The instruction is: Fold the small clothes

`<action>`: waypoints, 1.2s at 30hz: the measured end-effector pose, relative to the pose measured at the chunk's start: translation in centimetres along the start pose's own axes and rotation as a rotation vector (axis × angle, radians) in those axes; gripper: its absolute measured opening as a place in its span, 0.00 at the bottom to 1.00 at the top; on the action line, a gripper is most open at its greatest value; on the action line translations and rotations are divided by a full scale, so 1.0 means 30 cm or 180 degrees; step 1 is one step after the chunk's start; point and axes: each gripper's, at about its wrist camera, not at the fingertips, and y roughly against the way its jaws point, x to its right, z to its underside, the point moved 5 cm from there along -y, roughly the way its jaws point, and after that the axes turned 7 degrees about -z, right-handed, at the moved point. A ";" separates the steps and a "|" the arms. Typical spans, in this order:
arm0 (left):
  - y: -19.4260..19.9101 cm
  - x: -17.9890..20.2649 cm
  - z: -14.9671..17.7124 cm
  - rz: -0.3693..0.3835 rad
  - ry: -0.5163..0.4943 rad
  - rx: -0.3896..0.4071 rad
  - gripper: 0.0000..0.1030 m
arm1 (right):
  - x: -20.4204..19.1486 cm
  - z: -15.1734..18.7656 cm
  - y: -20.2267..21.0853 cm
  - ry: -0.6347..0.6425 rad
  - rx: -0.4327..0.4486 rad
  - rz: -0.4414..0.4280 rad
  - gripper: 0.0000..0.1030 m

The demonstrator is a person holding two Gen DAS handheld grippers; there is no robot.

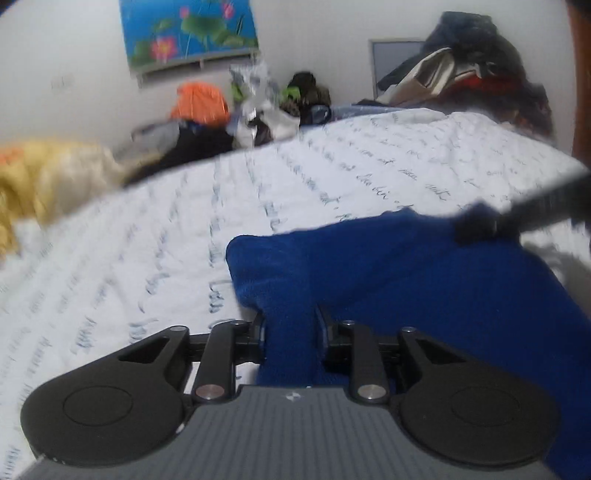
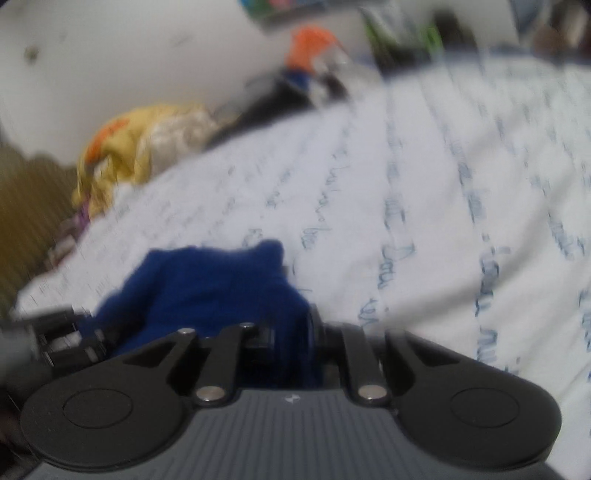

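Blue garment (image 1: 424,280), a small fleecy piece, lies bunched on a white bedspread (image 1: 184,240) printed with lines of blue script, and both hand-held grippers have hold of it. Seen along the left gripper (image 1: 290,325), a ridge of the blue cloth runs straight up between its two black fingers, which are clenched on the fabric; the rest of the garment spreads toward two o'clock. There, near three o'clock at the frame's edge, the right gripper (image 1: 476,225) shows as a blurred dark bar biting a far corner of the cloth. From the right gripper's (image 2: 291,332) own camera the fabric likewise fills the narrow gap between the fingers, pinched tight, with the blue heap rising toward eleven o'clock. The left gripper (image 2: 70,336) appears at nine o'clock in that view, touching the cloth's edge. Beyond the bedspread, a yellow bundle (image 1: 48,177) sits at ten o'clock, a clutter of clothes (image 1: 461,74) is piled at one o'clock, and a lotus picture (image 1: 188,33) hangs on the wall at twelve.
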 end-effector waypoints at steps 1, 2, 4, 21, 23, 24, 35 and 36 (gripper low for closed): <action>0.034 0.002 0.004 -0.0021 -0.0025 0.0068 0.34 | 0.000 -0.002 0.036 -0.0118 0.0091 -0.0039 0.24; 0.073 -0.002 0.015 -0.0025 -0.0045 0.0124 0.44 | -0.006 -0.001 0.075 -0.0217 0.0186 -0.0052 0.35; 0.147 -0.015 0.042 0.0108 0.0068 0.0126 0.65 | -0.017 0.036 0.158 -0.0413 0.0305 -0.0151 0.74; 0.299 -0.021 0.218 0.0524 0.0760 -0.0629 0.51 | -0.168 0.325 0.257 0.0268 -0.0235 -0.0205 0.24; 0.300 -0.022 0.219 0.0506 0.0771 -0.0630 0.51 | -0.167 0.324 0.259 0.0076 -0.0201 -0.0170 0.32; 0.299 -0.022 0.220 0.0501 0.0769 -0.0623 0.51 | -0.170 0.315 0.273 -0.0026 -0.0179 -0.0081 0.42; 0.305 -0.013 0.230 0.0452 0.0682 -0.0514 0.52 | -0.384 0.322 0.099 0.0846 -0.0267 -0.0014 0.71; 0.310 -0.016 0.233 0.0437 0.0666 -0.0491 0.52 | -0.380 0.349 0.099 0.1114 -0.0117 -0.0031 0.71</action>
